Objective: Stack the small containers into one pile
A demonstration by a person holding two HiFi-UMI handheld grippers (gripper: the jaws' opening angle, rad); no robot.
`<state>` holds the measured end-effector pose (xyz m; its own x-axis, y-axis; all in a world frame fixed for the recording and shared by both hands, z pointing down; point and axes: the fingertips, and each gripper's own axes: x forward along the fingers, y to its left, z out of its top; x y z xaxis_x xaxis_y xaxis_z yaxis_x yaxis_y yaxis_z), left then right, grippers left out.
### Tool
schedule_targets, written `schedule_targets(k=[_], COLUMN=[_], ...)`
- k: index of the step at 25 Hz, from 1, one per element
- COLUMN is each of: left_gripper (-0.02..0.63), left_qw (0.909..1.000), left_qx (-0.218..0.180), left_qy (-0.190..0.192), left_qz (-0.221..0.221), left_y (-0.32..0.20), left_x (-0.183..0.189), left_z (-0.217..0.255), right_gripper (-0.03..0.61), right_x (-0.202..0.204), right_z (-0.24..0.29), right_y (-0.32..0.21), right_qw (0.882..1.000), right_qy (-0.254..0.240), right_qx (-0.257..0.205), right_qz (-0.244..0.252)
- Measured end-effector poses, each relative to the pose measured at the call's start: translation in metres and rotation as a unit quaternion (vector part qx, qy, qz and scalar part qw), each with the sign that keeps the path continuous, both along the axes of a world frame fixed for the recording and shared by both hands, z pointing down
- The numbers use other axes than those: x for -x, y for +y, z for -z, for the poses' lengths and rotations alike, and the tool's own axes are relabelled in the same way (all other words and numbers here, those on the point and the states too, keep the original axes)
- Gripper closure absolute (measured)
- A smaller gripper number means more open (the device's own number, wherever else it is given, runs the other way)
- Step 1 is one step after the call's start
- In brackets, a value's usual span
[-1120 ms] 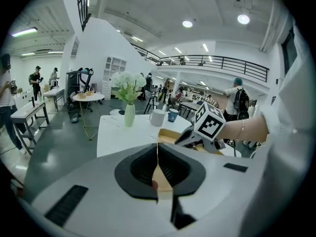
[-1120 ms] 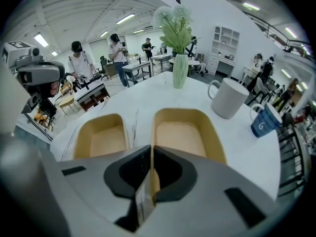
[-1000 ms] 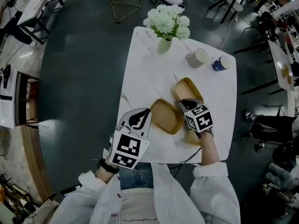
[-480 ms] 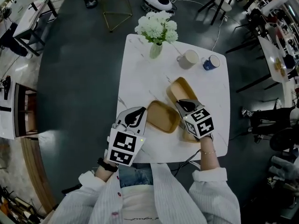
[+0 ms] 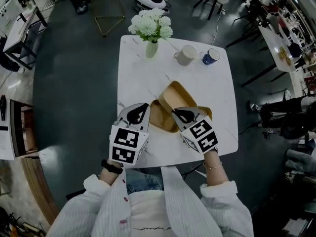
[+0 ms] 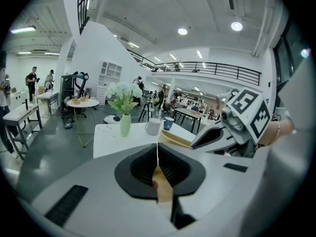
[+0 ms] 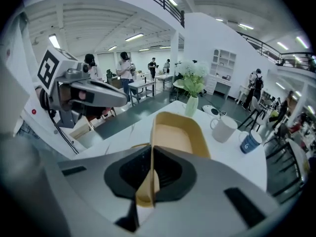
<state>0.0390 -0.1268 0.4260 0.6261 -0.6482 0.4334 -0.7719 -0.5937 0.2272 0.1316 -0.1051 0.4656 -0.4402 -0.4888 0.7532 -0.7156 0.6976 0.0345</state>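
Two tan containers, one per tool, over the white bench (image 5: pixel 143 78). Left tool (image 6: pixel 158 171) pinched shut on the thin rim of the left container (image 5: pixel 161 118), just ahead of its tips. Right tool (image 7: pixel 150 171) clamped on the near rim of the right container (image 7: pixel 180 132), tilted and reaching forward from the jaws. Containers overlapping in the gap between both tools. Farther ahead: vase of white flowers (image 5: pixel 151 31), white mug (image 5: pixel 185 55), blue mug (image 5: pixel 211 57), near the bench's far edge.
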Motion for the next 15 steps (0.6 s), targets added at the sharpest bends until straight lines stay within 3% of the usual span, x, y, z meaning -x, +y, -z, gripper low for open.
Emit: schedule_targets(k=[15], left_gripper=[0.592], left_qw=[0.9998], left_qx=[0.011], left_qy=[-0.004], left_qz=[0.013], left_y=[0.008], left_x=[0.023], left_z=[-0.011], right_gripper=[0.555], right_x=[0.032], right_z=[-0.034], right_y=[0.042], right_qw=[0.998], right_qy=[0.032], right_qx=[0.019], right_qz=[0.043])
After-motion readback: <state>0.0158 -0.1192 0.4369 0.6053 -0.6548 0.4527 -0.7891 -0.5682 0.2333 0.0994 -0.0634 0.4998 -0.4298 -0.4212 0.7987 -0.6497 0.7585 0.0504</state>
